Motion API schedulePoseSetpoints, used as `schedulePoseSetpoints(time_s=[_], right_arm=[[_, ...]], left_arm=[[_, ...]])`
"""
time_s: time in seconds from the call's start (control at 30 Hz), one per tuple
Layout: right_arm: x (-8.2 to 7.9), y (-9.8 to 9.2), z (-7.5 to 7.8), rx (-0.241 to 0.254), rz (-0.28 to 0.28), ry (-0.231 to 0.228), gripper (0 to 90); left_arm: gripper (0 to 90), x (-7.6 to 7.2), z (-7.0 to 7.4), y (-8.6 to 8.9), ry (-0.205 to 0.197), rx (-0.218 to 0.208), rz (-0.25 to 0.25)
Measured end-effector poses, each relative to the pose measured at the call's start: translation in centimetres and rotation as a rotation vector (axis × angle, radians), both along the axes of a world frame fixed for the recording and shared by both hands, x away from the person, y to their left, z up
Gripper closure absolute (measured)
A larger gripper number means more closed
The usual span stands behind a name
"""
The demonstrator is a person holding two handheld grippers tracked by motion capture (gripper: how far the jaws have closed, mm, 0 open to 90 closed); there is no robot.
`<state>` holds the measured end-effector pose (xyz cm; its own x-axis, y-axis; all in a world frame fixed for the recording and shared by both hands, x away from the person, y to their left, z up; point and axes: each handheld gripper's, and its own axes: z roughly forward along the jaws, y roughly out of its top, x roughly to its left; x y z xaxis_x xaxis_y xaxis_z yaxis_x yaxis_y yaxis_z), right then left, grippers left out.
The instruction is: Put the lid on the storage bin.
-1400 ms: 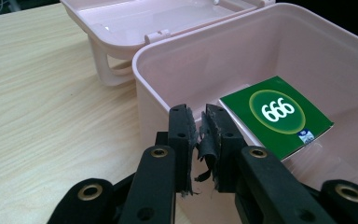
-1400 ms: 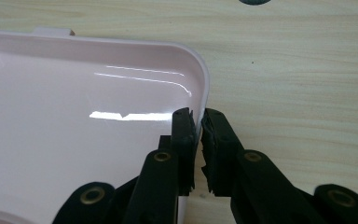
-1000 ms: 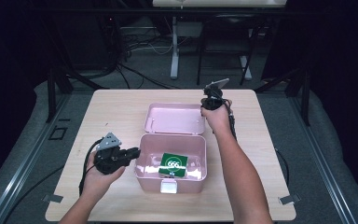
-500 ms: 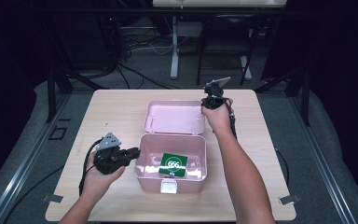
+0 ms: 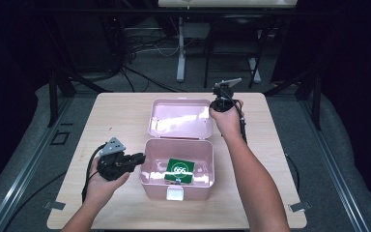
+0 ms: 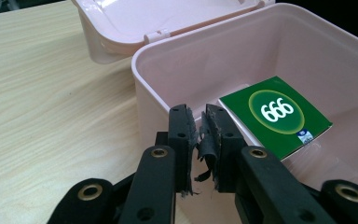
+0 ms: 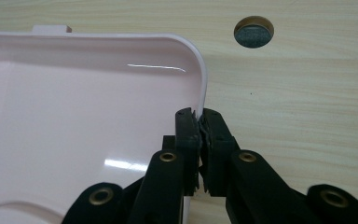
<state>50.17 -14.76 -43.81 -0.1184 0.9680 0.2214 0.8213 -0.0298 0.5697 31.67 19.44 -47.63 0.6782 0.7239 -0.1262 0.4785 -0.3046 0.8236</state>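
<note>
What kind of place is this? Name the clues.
Probably a lab or studio set up for recording: a lone wooden table on grey floor, black surroundings, loose cables and metal stands behind it.

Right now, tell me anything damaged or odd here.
The left claw has frayed padding: torn black strips hang loose between its nearly shut jaws beside the pink box. The right claw's pads look ragged too, where they pinch the open lid's rim. The green 666 packet lies flat, intact.
</note>
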Motion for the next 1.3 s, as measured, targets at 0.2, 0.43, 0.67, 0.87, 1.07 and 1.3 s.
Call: schedulePoseSetpoints(time_s=[0.2, 0.43, 0.67, 0.87, 1.07, 1.3], right_arm=[[-0.6, 0.0, 0.7, -0.002, 0.005, -0.031, 86.9], [-1.3, 0.1, 1.5, -0.017, 0.020, -0.078, 86.9], [-2.1, 0.0, 2.3, -0.005, 0.032, -0.108, 87.1], [-3.0, 0.0, 3.1, -0.005, 0.047, -0.151, 87.2], [-3.8, 0.0, 3.8, -0.015, 0.060, -0.181, 87.2], [-4.7, -0.2, 4.4, -0.006, 0.079, -0.215, 87.5]], left_arm=[[80.8, -0.1, 0.0, 0.0, 0.000, 0.001, 0.000], [80.8, -0.1, 0.0, 0.0, 0.001, -0.002, 0.002], [80.8, -0.1, 0.0, 0.0, 0.001, -0.001, 0.003], [80.7, -0.1, 0.0, 0.0, 0.004, -0.002, 0.004], [80.7, -0.1, 0.0, 0.0, 0.003, -0.005, 0.008], [80.6, -0.2, 0.0, 0.0, 0.002, -0.005, 0.008]])
